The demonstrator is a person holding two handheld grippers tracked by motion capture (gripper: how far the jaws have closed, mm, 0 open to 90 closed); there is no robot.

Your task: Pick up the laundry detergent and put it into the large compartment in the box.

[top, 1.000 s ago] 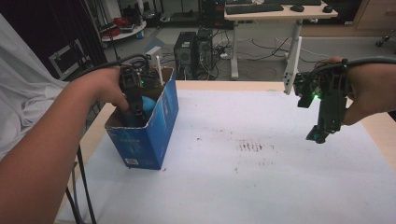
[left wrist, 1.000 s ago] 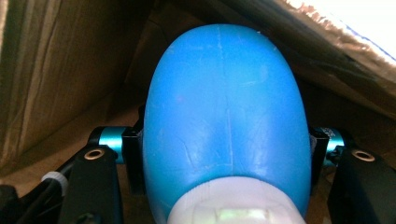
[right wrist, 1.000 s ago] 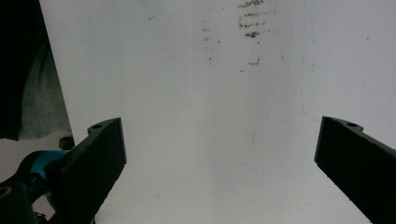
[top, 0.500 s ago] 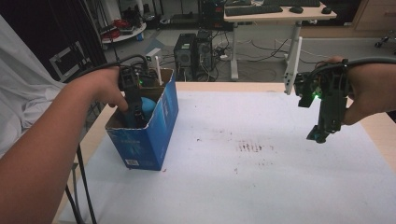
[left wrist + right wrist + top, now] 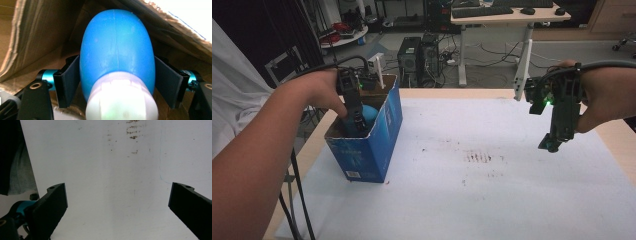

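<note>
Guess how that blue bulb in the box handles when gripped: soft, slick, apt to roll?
The blue bulb looks like smooth rubber, so probably squashy and a bit slick. The left hand-held gripper, whose jaws have just been opening, flanks it inside the cardboard box. Its rounded egg shape would likely roll if set loose; the pale end may stop that.

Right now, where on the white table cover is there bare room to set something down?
The white table cover lies bare from the blue cardboard box across to the right gripper, bearing only faint brown marks, and along its near edge. It is crowded inside the box, where the left gripper, jaws just opening, straddles a blue egg-shaped object.
</note>
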